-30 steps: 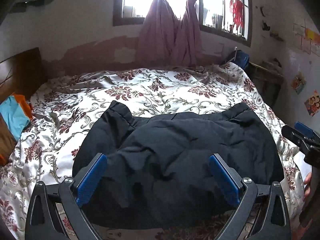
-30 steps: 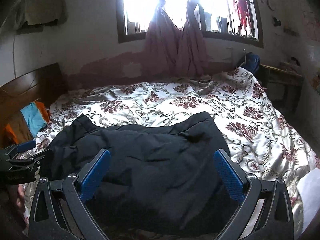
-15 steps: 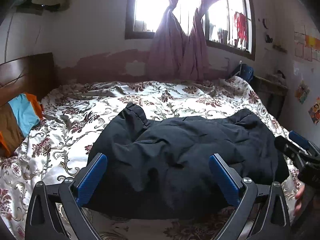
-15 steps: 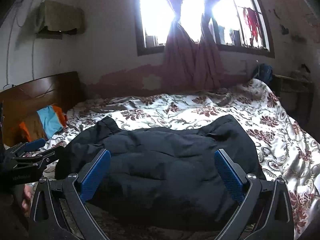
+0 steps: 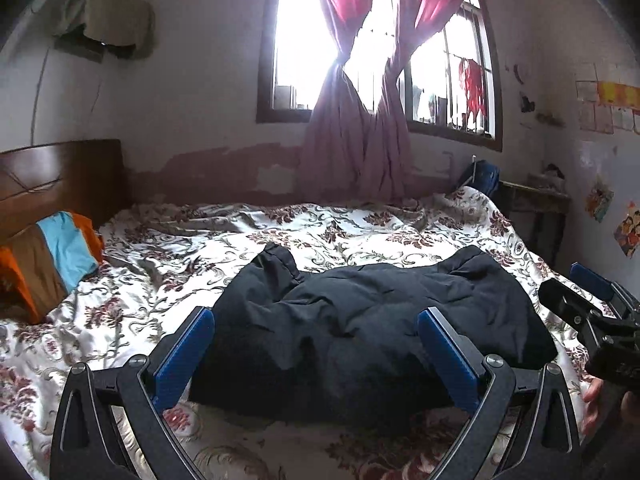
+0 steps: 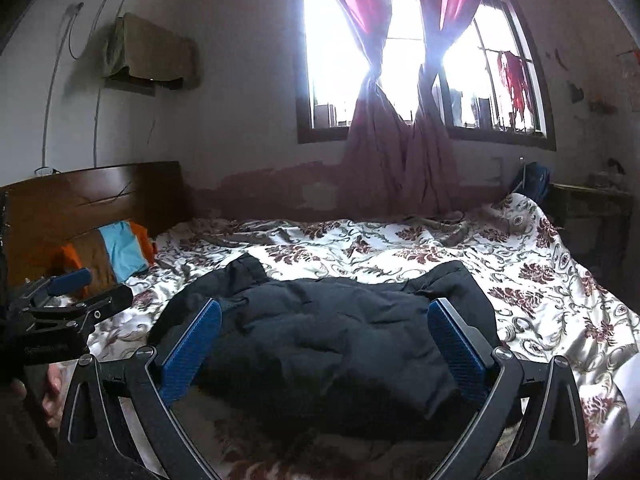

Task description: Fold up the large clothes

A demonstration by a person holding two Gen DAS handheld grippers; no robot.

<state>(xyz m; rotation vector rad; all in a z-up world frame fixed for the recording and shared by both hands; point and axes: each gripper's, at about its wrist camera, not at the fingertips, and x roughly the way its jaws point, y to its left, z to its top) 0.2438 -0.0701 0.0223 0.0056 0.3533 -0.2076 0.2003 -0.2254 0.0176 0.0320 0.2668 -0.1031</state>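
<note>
**Inspector A:** At the far left of the room, a brown wooden headboard stands against the wall, with a folded orange, brown and blue cloth lying at its foot. Above it hangs a wall unit draped in an olive cover.

**Inspector B:** Confirmed. The bed fills the middle, covered by a white spread with dark red floral print, rumpled near the wall. Behind it, a barred window with two knotted pink curtains. The wall paint below the sill is patchy.

**Inspector A:** And to the right?

**Inspector B:** A blue bag at the bed's far corner, a dark side table beside it, paper pictures on the right wall.

**Inspector A:** The garment?

**Inspector B:** A black padded jacket lies bunched on the near half of the bed, ahead of both tools and touching neither.

**Inspector A:** The left gripper is held above the near edge, blue pads spread wide, nothing between them.

**Inspector B:** The right gripper likewise: jaws wide apart, empty, jacket framed between the fingers beyond them. Each tool appears at the edge of the other's view, a hand behind it.
</note>
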